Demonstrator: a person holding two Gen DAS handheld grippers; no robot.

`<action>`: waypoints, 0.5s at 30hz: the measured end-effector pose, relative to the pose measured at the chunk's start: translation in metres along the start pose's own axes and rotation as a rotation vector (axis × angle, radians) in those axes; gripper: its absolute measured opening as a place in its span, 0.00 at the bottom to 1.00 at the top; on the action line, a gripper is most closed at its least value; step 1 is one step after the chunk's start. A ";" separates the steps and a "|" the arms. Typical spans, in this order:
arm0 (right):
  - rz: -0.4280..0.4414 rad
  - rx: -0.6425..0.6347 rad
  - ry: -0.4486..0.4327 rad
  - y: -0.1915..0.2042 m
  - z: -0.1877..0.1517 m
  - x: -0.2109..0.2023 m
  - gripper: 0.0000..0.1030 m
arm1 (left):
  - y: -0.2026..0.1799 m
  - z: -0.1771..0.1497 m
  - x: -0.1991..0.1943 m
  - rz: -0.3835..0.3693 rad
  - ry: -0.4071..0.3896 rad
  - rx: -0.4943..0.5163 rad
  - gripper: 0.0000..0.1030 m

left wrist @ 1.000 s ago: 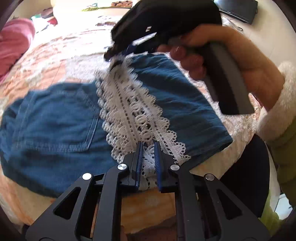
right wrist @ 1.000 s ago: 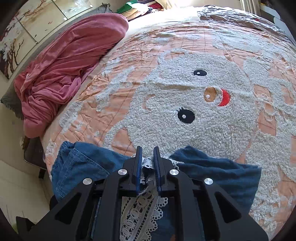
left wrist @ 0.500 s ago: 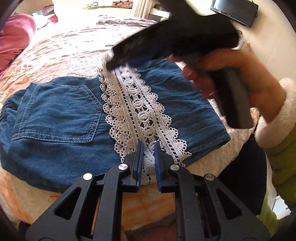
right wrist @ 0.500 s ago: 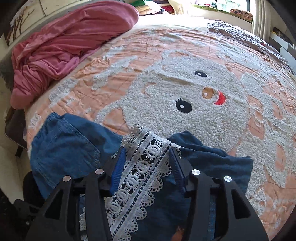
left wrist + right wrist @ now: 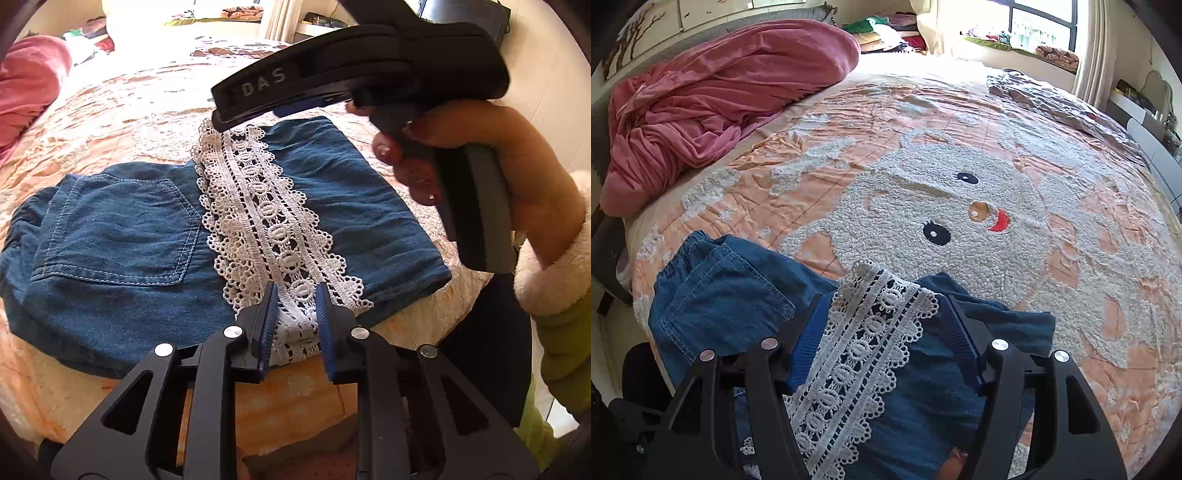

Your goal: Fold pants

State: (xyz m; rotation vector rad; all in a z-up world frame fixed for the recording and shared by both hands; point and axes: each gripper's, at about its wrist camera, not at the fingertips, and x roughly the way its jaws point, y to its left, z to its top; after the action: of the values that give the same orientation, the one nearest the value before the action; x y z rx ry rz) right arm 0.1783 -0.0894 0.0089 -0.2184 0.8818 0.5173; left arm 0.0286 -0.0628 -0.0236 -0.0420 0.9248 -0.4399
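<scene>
Peach bedspread (image 5: pixel 1089 236) under everything. Pink blanket (image 5: pixel 701 103) well apart from pants, far side. Denim pants (image 5: pixel 122 240) near bed edge, leg end doubled over seat. Lace hem (image 5: pixel 266 221) across their middle. Left gripper (image 5: pixel 293 299) part open, straddling lace, holding nothing. Right gripper (image 5: pixel 882 328) wide open above lace, empty. Judgement: denim soft, light, limp; lace snags, so pinch denim at fold edge.

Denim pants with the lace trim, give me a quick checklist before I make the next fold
1. Right gripper open and free of cloth: ok.
2. Left gripper open, lace trim between its fingers, unclamped: ok.
3. Pants lying flat on the bedspread: ok.
4. Lace ends stacked evenly: ok.
5. Near edge fully on the bed: cannot tell.
</scene>
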 end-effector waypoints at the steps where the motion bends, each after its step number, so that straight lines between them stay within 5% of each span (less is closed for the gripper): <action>1: -0.007 -0.002 -0.003 0.001 0.000 -0.002 0.61 | 0.000 0.000 -0.001 0.002 0.000 -0.001 0.17; 15: -0.095 -0.032 -0.099 0.011 -0.003 -0.045 0.75 | 0.009 0.003 -0.034 0.064 -0.063 -0.032 0.41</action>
State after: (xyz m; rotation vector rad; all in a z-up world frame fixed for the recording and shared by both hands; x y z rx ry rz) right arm 0.1469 -0.0969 0.0423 -0.2603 0.7638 0.4500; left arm 0.0165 -0.0417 0.0017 -0.0553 0.8688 -0.3622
